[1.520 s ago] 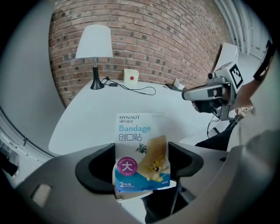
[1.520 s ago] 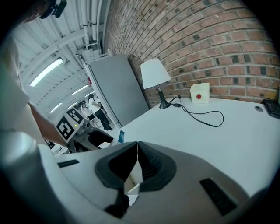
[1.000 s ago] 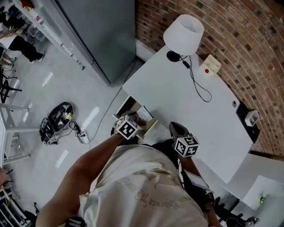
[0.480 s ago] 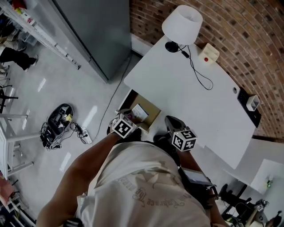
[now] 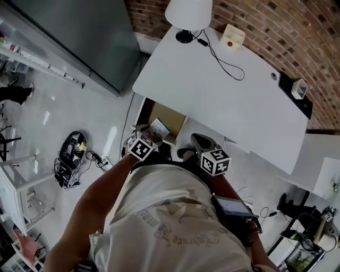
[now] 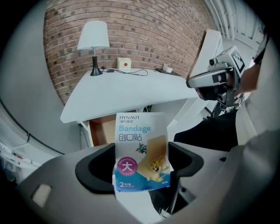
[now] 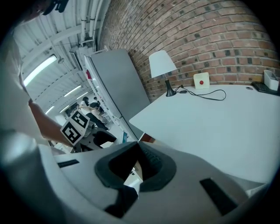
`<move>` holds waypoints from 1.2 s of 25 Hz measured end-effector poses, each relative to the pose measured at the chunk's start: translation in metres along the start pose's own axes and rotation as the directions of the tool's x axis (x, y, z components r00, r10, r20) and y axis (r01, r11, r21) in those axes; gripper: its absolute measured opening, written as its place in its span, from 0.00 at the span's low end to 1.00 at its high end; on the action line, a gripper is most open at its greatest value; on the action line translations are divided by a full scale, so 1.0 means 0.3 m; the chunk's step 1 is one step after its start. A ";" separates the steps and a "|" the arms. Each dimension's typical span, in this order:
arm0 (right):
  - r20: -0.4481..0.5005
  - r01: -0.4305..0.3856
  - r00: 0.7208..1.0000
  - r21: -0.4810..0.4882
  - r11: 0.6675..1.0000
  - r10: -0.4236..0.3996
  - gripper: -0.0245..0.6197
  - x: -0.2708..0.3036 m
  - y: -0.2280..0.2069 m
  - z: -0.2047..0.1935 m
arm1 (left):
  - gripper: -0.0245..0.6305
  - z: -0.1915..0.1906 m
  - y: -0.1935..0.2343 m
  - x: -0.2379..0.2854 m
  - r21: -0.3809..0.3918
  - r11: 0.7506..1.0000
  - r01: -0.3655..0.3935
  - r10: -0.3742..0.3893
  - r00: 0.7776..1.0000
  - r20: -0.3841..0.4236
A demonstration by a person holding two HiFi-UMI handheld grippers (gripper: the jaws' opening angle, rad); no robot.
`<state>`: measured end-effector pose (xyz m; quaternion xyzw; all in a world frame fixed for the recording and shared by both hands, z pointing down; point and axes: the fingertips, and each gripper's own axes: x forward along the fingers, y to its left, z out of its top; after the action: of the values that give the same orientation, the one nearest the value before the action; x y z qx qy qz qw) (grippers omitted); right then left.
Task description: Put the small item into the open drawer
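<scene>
The small item is a flat bandage packet (image 5: 158, 128), white and blue with cartoon print. My left gripper (image 5: 150, 136) is shut on its lower part and holds it upright (image 6: 141, 151). It hangs at the near edge of the open drawer (image 5: 171, 115), whose brown inside (image 6: 101, 131) shows just beyond the packet, under the white desk (image 5: 228, 90). To the right of the drawer my right gripper (image 5: 197, 142) hangs beside the desk's front edge. Its jaws meet with nothing between them (image 7: 139, 145).
A white lamp (image 5: 187, 11), its black cable and a cream box with a red button (image 5: 231, 36) stand at the desk's far side. A black holder (image 5: 298, 91) sits at the right end. A grey cabinet (image 5: 79, 37) stands left; cables lie on the floor (image 5: 71, 154).
The head view has shifted, so the desk and drawer sit higher in the picture. My left gripper still holds the packet at the drawer's near edge. The right gripper stays shut beside it.
</scene>
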<state>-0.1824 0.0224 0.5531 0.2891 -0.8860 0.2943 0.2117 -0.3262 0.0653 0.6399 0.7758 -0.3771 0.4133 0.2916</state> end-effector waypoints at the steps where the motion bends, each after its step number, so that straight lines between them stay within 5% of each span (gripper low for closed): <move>1: 0.001 0.005 1.000 0.008 1.000 -0.005 0.05 -0.011 -0.003 -0.014 | 0.61 -0.001 -0.006 0.006 0.018 1.000 -0.001 0.001 1.000 -0.008; 17: 0.018 0.044 0.999 0.106 0.993 -0.046 0.05 -0.171 -0.177 -0.128 | 0.61 -0.013 -0.118 0.115 0.297 0.955 -0.011 0.065 0.983 -0.171; 30: -0.050 0.052 0.998 0.165 0.985 -0.044 0.05 -0.180 -0.321 -0.264 | 0.61 -0.040 -0.161 0.291 0.324 0.945 0.042 0.063 0.949 -0.307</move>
<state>-0.0648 0.0307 0.6204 0.3201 -0.8460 0.3686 0.2142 -0.2587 0.0709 0.7143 0.7357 -0.2566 0.5896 0.2130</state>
